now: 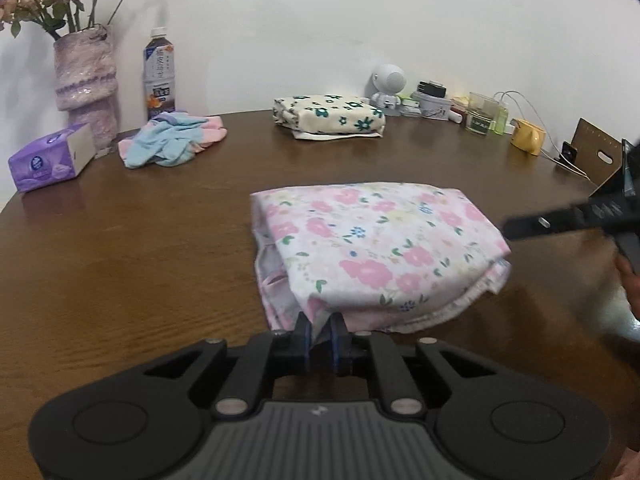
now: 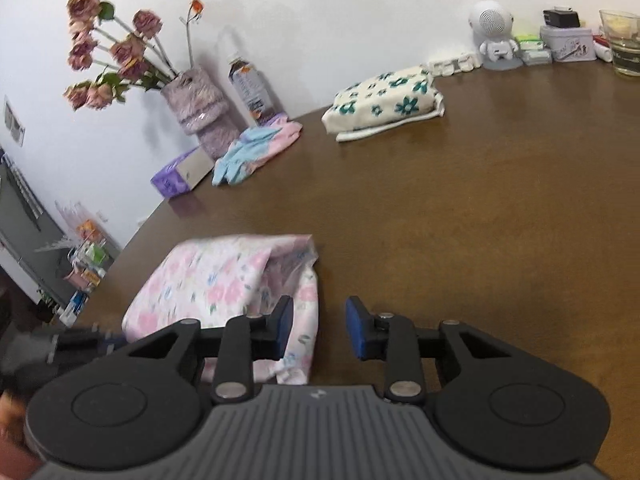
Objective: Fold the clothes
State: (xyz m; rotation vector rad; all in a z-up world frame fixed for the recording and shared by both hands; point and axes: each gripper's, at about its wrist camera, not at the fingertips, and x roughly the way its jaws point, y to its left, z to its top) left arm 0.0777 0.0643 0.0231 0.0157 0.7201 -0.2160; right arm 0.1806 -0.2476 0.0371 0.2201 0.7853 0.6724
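Observation:
A folded pink floral garment (image 1: 372,252) lies on the brown table (image 1: 140,260). My left gripper (image 1: 321,330) is shut on the garment's near edge, with cloth pinched between the blue pads. In the right wrist view the same pink garment (image 2: 224,280) lies left of centre. My right gripper (image 2: 320,330) stands open just past its right edge, with nothing between the fingers. The right gripper (image 1: 520,228) also shows blurred at the right edge of the left wrist view. A folded cream garment with teal flowers (image 1: 328,114) sits at the back. A crumpled blue and pink garment (image 1: 172,144) lies at the back left.
A purple tissue box (image 1: 48,158), a fuzzy vase of flowers (image 1: 86,80) and a drink bottle (image 1: 159,76) stand at the back left. A white speaker figure (image 1: 387,84), jars, a yellow cup (image 1: 528,136) and cables crowd the back right. A hand (image 1: 630,280) is at the right edge.

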